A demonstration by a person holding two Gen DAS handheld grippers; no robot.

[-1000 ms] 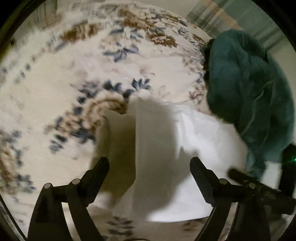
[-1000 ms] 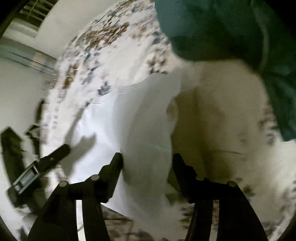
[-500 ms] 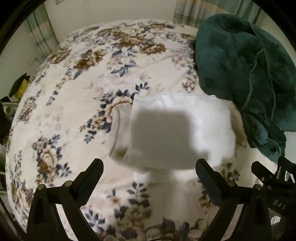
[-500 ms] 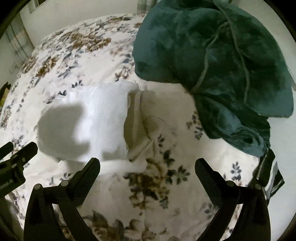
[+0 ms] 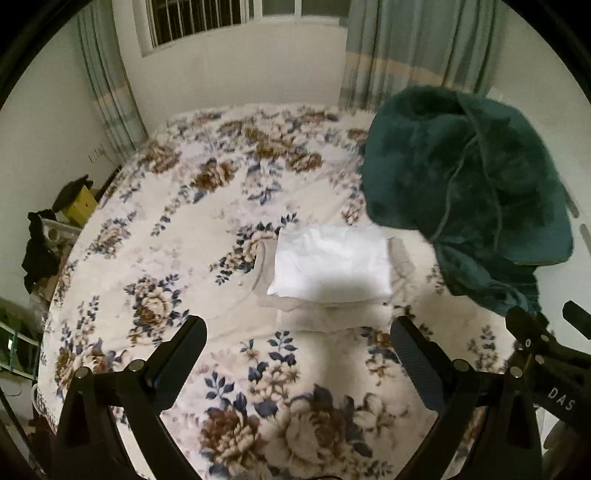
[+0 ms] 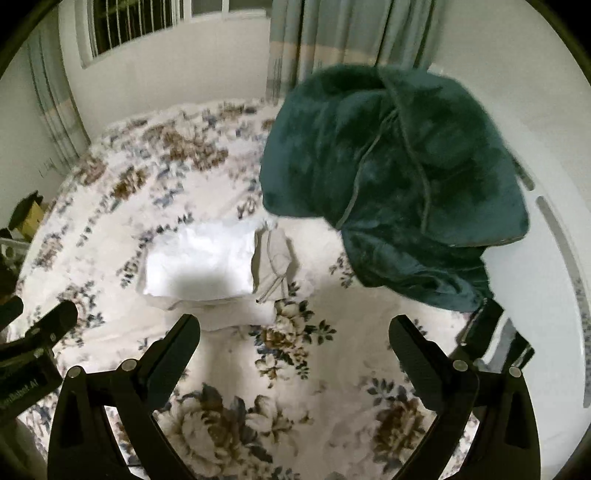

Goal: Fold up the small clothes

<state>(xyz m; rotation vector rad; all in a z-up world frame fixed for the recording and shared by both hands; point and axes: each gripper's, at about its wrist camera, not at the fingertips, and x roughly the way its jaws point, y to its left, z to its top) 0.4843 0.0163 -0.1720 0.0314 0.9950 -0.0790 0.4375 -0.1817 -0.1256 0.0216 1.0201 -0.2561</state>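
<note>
A small white garment (image 5: 332, 264) lies folded into a flat rectangle on the flowered bedspread (image 5: 184, 229), with a beige cloth (image 5: 400, 258) showing at its sides and under it. In the right wrist view the same white garment (image 6: 201, 262) lies left of centre, the beige cloth (image 6: 275, 262) bunched at its right edge. My left gripper (image 5: 297, 338) hangs open well above and in front of the garment, nothing between its fingers. My right gripper (image 6: 293, 336) is open too, high above the bed, and holds nothing.
A dark green blanket (image 5: 465, 188) is heaped at the bed's right side, also in the right wrist view (image 6: 391, 184). Curtains (image 5: 417, 51) and a barred window (image 5: 207, 18) stand behind the bed. Clutter with a yellow box (image 5: 79, 203) sits left of the bed.
Both grippers let go of the white garment, opened wide and rose away from the bed. The garment now lies folded flat, small in both views.
</note>
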